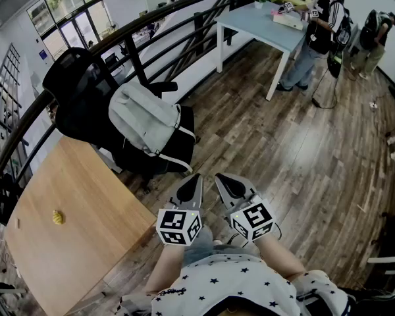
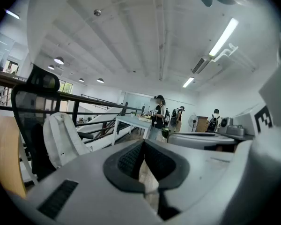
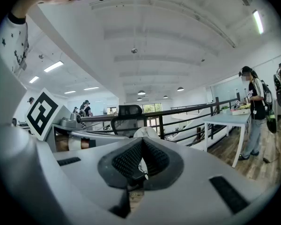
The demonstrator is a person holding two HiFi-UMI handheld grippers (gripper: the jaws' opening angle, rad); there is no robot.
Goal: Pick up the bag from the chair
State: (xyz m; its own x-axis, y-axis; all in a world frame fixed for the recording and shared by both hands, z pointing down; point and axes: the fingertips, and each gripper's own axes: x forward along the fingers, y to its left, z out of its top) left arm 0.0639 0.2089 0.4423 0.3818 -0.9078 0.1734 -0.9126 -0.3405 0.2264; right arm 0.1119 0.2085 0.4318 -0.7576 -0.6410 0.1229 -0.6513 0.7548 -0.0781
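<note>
A: Where's the bag?

B: The pale grey bag (image 1: 149, 125) sits on the seat of the black chair (image 1: 76, 87), leaning back against the mesh backrest, with its dark-edged straps hanging down the front. The chair stands by the dark railing (image 1: 151, 26), beside a wooden table (image 1: 72, 249) that has a small yellow thing (image 1: 57, 216) on it.

A: And the grippers?

B: Both are held low over the plank floor (image 1: 283, 157), side by side, near the chair but apart from the bag. The left gripper (image 1: 191, 188) has its jaws together at the tips, with nothing between them – its own view shows the bag off to the left. The right gripper (image 1: 230, 183) is the same: jaws closed and empty, and in its view the bag shows just past the tips.

A: Anyone else around?

B: A person (image 1: 321, 28) stands at a light blue table (image 1: 260, 24) farther along the railing, well away from the chair.
</note>
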